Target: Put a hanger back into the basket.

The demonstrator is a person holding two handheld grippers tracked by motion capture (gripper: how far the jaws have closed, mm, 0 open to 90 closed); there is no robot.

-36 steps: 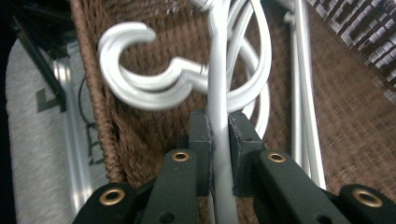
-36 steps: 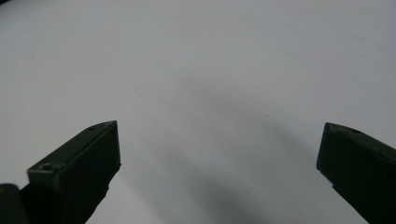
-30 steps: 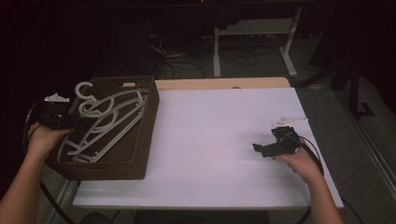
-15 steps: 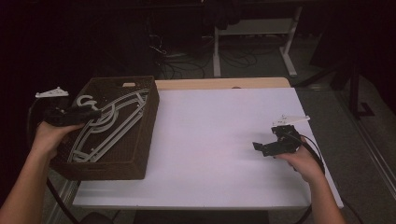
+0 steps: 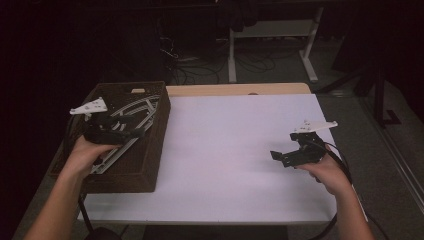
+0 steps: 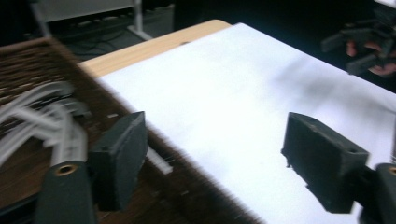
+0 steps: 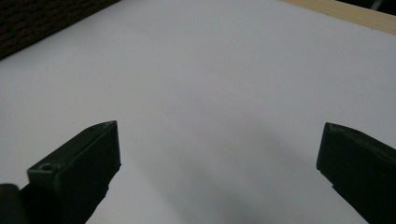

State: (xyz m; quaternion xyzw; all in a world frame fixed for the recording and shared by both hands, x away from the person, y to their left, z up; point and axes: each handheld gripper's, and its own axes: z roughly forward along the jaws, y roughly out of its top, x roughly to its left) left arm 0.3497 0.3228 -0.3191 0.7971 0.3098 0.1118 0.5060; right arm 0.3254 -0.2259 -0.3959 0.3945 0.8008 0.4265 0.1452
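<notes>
Basket (image 5: 131,165) of dark wicker sits at the left of the high view with white hangers (image 5: 134,111) inside; the left gripper (image 5: 131,131) hovers over it, the right gripper (image 5: 281,157) at right over the white tabletop (image 5: 225,150).

Left gripper view: jaws wide apart, empty, straddling the basket rim (image 6: 154,144); blurred hangers (image 6: 42,121) at left.

Right gripper view: jaws wide apart, empty, over bare tabletop (image 7: 210,84); basket (image 7: 42,18) in the upper left corner.

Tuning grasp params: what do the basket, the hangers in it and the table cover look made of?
Basket: dark brown woven wicker or rattan-like, matte; weave texture shows on its walls.
Hangers: light grey, thin, smooth bars, probably plastic; too blurred to rule out coated metal.
Table cover: plain white matte sheet, paper or board; a wood-look edge shows beyond it.
</notes>
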